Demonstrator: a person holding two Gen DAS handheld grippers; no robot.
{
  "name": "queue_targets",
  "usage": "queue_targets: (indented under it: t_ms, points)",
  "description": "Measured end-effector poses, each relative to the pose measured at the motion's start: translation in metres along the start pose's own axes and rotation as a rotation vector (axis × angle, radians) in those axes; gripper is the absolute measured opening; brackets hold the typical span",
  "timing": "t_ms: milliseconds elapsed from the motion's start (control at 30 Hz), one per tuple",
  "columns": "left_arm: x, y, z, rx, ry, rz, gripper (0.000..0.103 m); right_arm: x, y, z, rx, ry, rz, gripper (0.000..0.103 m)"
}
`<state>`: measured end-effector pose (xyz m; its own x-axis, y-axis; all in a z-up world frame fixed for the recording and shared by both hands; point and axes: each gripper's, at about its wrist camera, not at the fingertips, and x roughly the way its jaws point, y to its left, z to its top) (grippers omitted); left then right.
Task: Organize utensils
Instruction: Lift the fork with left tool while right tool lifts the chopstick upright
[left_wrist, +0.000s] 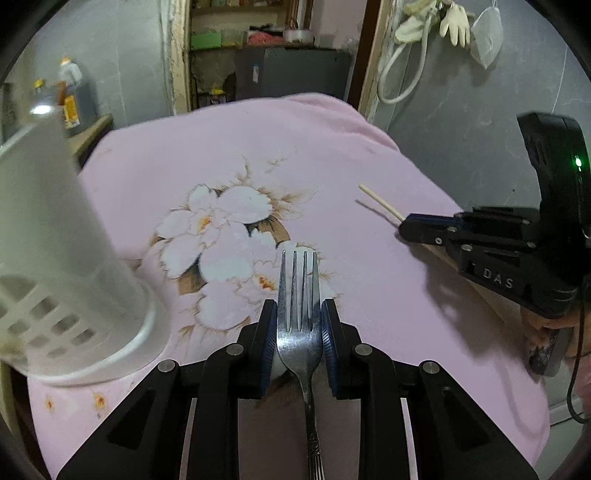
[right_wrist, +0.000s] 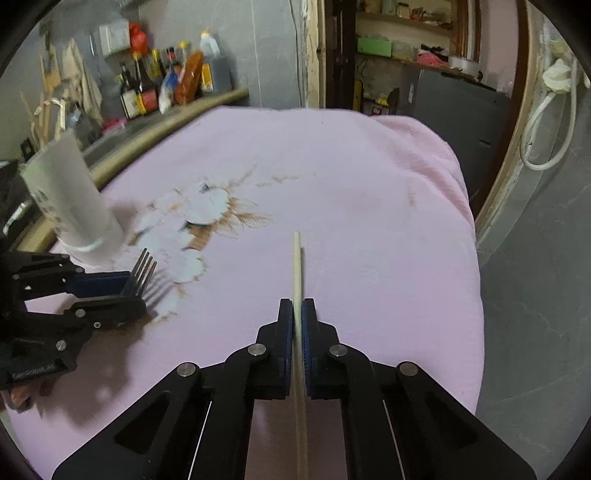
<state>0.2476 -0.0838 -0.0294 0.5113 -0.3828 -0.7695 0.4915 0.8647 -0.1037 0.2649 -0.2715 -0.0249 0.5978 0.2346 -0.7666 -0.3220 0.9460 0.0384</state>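
Pink flowered cloth (left_wrist: 332, 155) covers the bench, with grey walls and cluttered shelves behind. At the near middle, the fork (left_wrist: 298, 295) is held by the left tool (left_wrist: 298, 314), its jaws closed narrowly on the base of the tines, tines pointing far. To the right, a single pale chopstick (right_wrist: 296, 266) is clamped by the right tool (right_wrist: 297, 314), jaws nearly together. A white slotted utensil holder (left_wrist: 55, 266) stands at the left, just beside the fork. The fork is judged stiff, smooth and somewhat slippery, best gripped across its flat neck; the chopstick is judged light, rigid and prone to pivoting, so a hold nearer mid-length would be steadier.
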Motion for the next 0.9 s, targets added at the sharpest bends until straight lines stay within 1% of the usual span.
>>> queue_targets:
  t_ms: [100, 233, 400, 433, 500, 600, 700, 767, 900]
  points:
    - [-0.017, -0.001, -0.006, 0.005, -0.062, 0.008, 0.020, -0.019, 0.010, -0.011, -0.021, -0.085, -0.006, 0.003]
    - [-0.044, -0.009, -0.014, 0.014, -0.184, 0.046, 0.020, -0.043, 0.023, -0.022, -0.045, -0.196, -0.035, 0.003]
    - [-0.074, -0.014, -0.026, 0.006, -0.339, 0.077, 0.020, -0.072, 0.041, -0.032, -0.061, -0.387, -0.087, 0.003]
    - [-0.078, -0.014, -0.028, 0.001, -0.362, 0.084, 0.020, -0.076, 0.044, -0.033, -0.061, -0.421, -0.095, 0.003]
    - [-0.088, -0.014, -0.032, -0.020, -0.414, 0.099, 0.020, -0.086, 0.055, -0.037, -0.070, -0.515, -0.127, 0.003]
    - [-0.097, -0.011, -0.037, -0.050, -0.462, 0.117, 0.020, -0.097, 0.069, -0.043, -0.081, -0.631, -0.175, 0.003]
    - [-0.101, -0.008, -0.037, -0.077, -0.497, 0.127, 0.020, -0.102, 0.080, -0.043, -0.101, -0.706, -0.207, 0.003]
    - [-0.104, -0.008, -0.039, -0.089, -0.519, 0.136, 0.020, -0.104, 0.085, -0.043, -0.115, -0.731, -0.224, 0.003]
    - [-0.112, -0.006, -0.041, -0.101, -0.542, 0.138, 0.020, -0.099, 0.094, -0.040, -0.120, -0.739, -0.228, 0.003]
